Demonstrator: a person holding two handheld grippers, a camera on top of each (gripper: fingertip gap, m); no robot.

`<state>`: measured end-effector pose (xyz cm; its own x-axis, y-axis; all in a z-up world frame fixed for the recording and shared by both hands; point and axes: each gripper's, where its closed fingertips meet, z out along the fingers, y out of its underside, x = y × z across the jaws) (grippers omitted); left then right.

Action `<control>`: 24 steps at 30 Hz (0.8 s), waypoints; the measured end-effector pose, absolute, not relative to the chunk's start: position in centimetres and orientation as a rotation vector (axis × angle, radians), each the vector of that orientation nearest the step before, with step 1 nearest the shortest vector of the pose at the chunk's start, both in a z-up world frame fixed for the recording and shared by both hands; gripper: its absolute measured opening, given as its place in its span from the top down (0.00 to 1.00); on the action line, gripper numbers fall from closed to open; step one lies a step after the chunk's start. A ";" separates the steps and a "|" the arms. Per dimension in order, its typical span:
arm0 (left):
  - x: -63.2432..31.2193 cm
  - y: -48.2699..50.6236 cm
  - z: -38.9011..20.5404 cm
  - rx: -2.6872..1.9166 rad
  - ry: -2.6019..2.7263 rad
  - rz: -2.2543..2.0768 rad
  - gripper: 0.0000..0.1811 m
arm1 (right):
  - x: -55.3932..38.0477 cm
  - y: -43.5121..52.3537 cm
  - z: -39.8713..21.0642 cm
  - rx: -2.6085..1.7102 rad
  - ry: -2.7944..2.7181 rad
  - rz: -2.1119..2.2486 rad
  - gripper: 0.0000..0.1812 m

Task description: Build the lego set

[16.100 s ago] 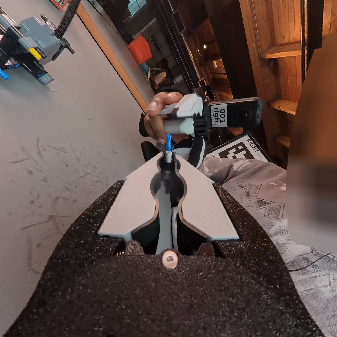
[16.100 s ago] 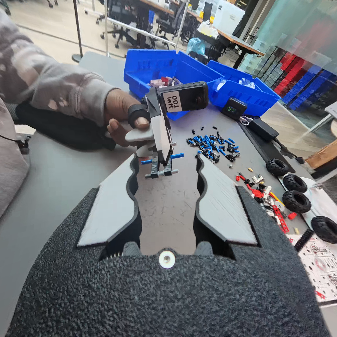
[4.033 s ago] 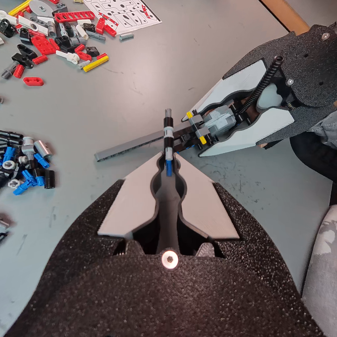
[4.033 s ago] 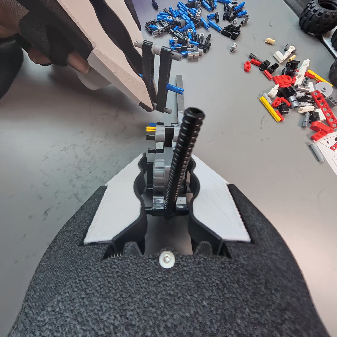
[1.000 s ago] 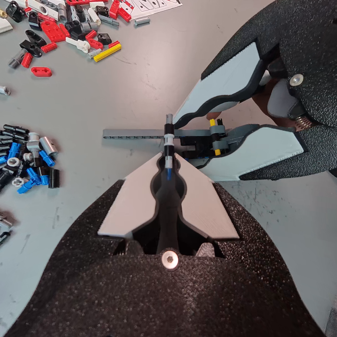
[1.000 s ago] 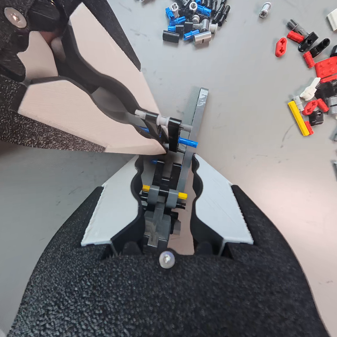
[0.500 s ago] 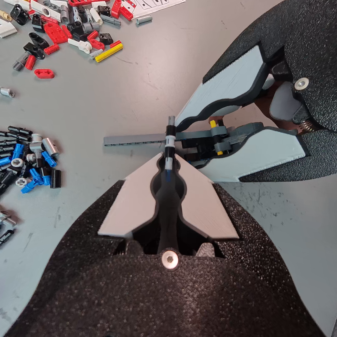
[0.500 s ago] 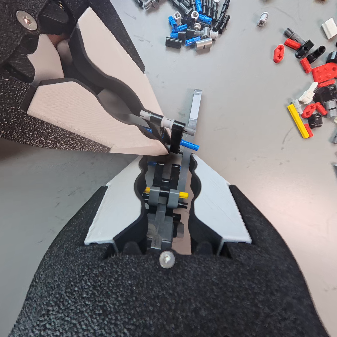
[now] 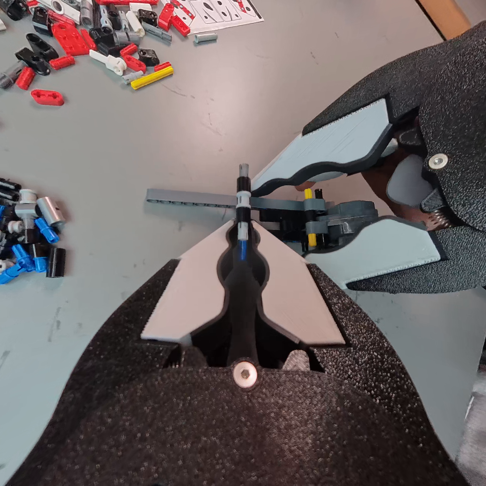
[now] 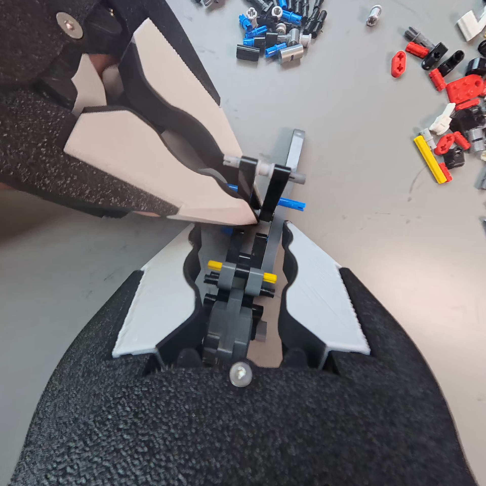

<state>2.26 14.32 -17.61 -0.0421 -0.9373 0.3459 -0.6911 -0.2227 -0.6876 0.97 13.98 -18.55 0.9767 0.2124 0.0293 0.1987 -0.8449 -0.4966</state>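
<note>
My left gripper (image 9: 243,223) is shut on a small sub-assembly (image 9: 243,194): two black liftarms on a grey axle with a blue pin. It holds this upright against the long grey beam (image 9: 189,201) of the grey and black assembly (image 9: 339,218). My right gripper (image 10: 240,226) has a finger on each side of that assembly (image 10: 231,315), which lies low over the table with a yellow axle across it. In the right wrist view the left gripper (image 10: 247,189) comes in from the upper left, and the black liftarms (image 10: 273,192) lean on the beam (image 10: 294,157).
A pile of blue, black and grey pins (image 9: 31,236) lies to the left and also shows in the right wrist view (image 10: 276,34). Red, black and white parts (image 9: 79,34), a yellow axle (image 9: 152,77) and a printed sheet (image 9: 218,13) lie farther back. The table's wooden edge (image 9: 441,18) is at top right. Less than 4 cm separates the two grippers' tips.
Over the last second the left gripper has pressed the sub-assembly closer onto the beam and the right gripper has closed in a little. Four seconds ago the assembly stood with a black spring up.
</note>
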 end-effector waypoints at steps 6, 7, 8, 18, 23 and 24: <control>2.4 14.4 -17.6 -1.920 1.714 -1.133 0.96 | 1.0 12.5 -18.4 -2.591 -0.301 -0.011 0.65; 2.4 14.4 -17.6 -1.917 1.719 -1.131 0.96 | 1.0 12.5 -18.5 -2.583 -0.301 -0.008 0.65; 2.5 14.3 -17.6 -1.914 1.723 -1.126 0.96 | 1.0 12.5 -18.4 -2.578 -0.304 -0.005 0.65; 2.6 14.2 -17.8 -1.905 1.749 -1.104 0.96 | 0.9 12.6 -18.4 -2.548 -0.333 0.006 0.73; 2.0 14.1 -17.6 -1.901 1.762 -1.136 0.92 | 0.8 12.6 -18.4 -2.537 -0.350 0.022 0.72; 1.7 14.0 -17.3 -1.896 1.766 -1.169 0.87 | 0.9 12.6 -18.4 -2.530 -0.354 0.035 0.72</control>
<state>1.65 14.02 -17.32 -0.0854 -0.9316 0.3533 -0.6892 -0.2008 -0.6962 0.86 12.55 -18.43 0.9645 0.2590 0.0516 0.2437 -0.7975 -0.5520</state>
